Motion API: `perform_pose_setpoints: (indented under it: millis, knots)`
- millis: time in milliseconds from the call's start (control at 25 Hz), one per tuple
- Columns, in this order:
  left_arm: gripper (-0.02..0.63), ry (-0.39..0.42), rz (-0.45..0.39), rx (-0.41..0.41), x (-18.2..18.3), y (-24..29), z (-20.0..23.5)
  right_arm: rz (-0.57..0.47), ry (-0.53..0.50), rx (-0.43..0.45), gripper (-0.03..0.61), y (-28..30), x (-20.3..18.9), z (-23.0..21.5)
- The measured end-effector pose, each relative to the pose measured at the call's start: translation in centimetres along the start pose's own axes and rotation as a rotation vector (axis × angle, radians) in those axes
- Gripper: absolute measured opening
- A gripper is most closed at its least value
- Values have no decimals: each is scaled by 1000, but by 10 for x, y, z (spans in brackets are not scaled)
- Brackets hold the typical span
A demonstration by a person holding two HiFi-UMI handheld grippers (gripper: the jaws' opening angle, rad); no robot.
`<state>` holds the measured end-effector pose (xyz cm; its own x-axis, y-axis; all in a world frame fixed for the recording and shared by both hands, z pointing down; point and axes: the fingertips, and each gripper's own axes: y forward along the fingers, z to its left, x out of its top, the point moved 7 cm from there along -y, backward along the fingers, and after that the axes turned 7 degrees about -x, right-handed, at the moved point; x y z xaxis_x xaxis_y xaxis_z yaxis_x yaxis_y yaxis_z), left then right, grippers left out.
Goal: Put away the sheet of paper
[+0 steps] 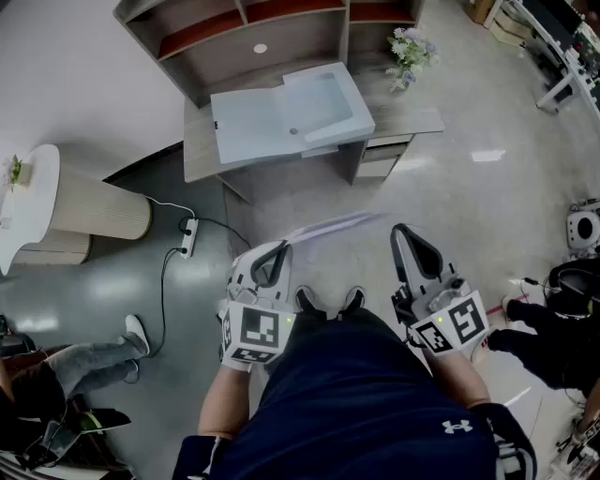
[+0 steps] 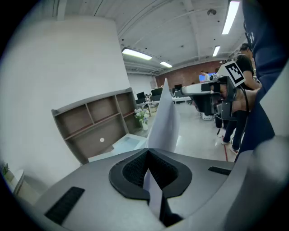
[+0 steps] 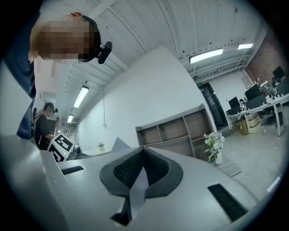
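Note:
A white sheet of paper [image 1: 330,226] hangs stretched between my two grippers, seen nearly edge-on in the head view. My left gripper [image 1: 280,247] is shut on its left edge. In the left gripper view the sheet [image 2: 165,121] rises out of the closed jaws. My right gripper [image 1: 401,231] is shut on the other edge. A strip of the paper [image 3: 135,187] shows pinched in its jaws in the right gripper view. Ahead on the grey desk [image 1: 417,119] lies an open pale-blue file folder [image 1: 281,114].
A brown shelf unit [image 1: 281,28] stands behind the desk, with a flower vase [image 1: 410,52] at its right end. A power strip with cable [image 1: 187,236] lies on the floor at left, near a round white table [image 1: 28,202]. People sit at both sides.

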<state>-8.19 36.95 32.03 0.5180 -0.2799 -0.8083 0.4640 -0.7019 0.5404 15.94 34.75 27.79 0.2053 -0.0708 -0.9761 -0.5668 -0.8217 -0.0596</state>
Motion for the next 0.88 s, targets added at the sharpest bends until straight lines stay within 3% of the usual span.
perform_pose_setpoints:
  millis: [880]
  knots:
    - [14, 22, -10, -24, -14, -7, 14, -5, 0, -34, 6, -14, -6, 27]
